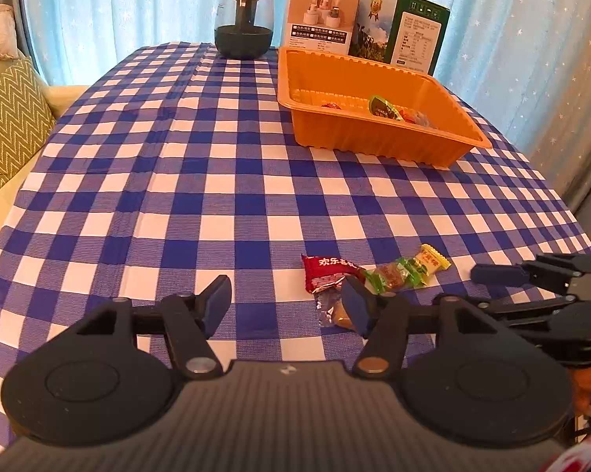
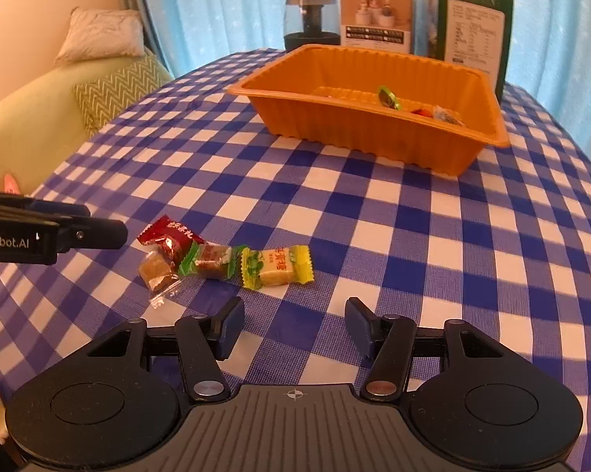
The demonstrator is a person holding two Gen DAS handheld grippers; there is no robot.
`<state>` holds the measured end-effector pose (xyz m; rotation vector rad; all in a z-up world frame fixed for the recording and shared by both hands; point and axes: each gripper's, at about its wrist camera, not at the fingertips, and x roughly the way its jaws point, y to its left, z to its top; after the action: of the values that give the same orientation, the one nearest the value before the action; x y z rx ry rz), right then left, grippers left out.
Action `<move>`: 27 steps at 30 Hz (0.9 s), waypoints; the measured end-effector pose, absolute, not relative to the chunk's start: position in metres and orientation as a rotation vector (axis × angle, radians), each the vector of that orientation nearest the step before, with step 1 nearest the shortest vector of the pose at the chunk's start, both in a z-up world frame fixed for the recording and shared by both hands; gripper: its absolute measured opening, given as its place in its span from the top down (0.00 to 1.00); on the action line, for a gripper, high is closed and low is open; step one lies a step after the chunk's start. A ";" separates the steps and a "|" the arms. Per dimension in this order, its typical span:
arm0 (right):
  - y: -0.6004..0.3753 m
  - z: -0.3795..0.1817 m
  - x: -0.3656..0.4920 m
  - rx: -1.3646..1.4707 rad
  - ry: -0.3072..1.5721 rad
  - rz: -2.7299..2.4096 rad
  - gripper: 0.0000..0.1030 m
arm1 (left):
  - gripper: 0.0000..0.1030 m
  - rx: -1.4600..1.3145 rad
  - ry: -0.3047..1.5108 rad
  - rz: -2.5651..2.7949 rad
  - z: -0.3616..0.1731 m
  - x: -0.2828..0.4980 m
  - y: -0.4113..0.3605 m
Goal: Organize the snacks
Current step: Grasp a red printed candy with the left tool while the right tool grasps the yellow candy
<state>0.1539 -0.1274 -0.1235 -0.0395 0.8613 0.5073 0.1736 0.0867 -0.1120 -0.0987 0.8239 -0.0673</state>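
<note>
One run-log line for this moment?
left gripper open | right gripper open | four wrapped candies on cloth | orange plastic tray partly filled

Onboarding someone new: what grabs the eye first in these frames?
The orange tray, on the far right of the blue checked tablecloth, already holds a few snacks. Nearer, four wrapped candies lie in a touching row, the yellow-green one rightmost. Both the left gripper and right gripper are open and empty.

Four wrapped candies lay clustered low in the frame: red packet [image 2: 168, 240], clear-wrapped brown cube [image 2: 158, 272], green-ended toffee [image 2: 212, 262], yellow sweet [image 2: 276, 268]. An orange tray [image 2: 358, 133], upper right, held several more.
</note>
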 end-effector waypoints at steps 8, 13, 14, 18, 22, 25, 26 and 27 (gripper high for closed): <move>-0.115 -0.129 0.163 -0.095 0.812 0.507 0.44 | 0.38 -0.124 0.814 -0.063 -0.112 0.178 0.084; -0.106 -0.131 0.165 -0.104 0.793 0.522 0.44 | 0.37 -0.134 0.820 -0.058 -0.115 0.182 0.082; -0.105 -0.131 0.166 -0.107 0.789 0.526 0.44 | 0.37 -0.135 0.821 -0.058 -0.116 0.183 0.081; -0.105 -0.133 0.172 -0.102 0.779 0.524 0.44 | 0.36 -0.138 0.829 -0.058 -0.118 0.185 0.079; -0.106 -0.134 0.176 -0.086 0.771 0.510 0.44 | 0.36 -0.135 0.836 -0.056 -0.120 0.187 0.077; -0.105 -0.133 0.176 -0.090 0.773 0.505 0.47 | 0.36 -0.134 0.839 -0.055 -0.120 0.188 0.076; -0.105 -0.133 0.175 -0.091 0.773 0.503 0.55 | 0.36 -0.134 0.839 -0.056 -0.120 0.188 0.076; -0.106 -0.132 0.175 -0.092 0.774 0.500 0.58 | 0.36 -0.132 0.839 -0.057 -0.120 0.188 0.075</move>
<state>0.1753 -0.1055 -0.1321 -0.0923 0.7738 0.4996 0.1877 0.0754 -0.1202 -0.1321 0.8394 -0.0567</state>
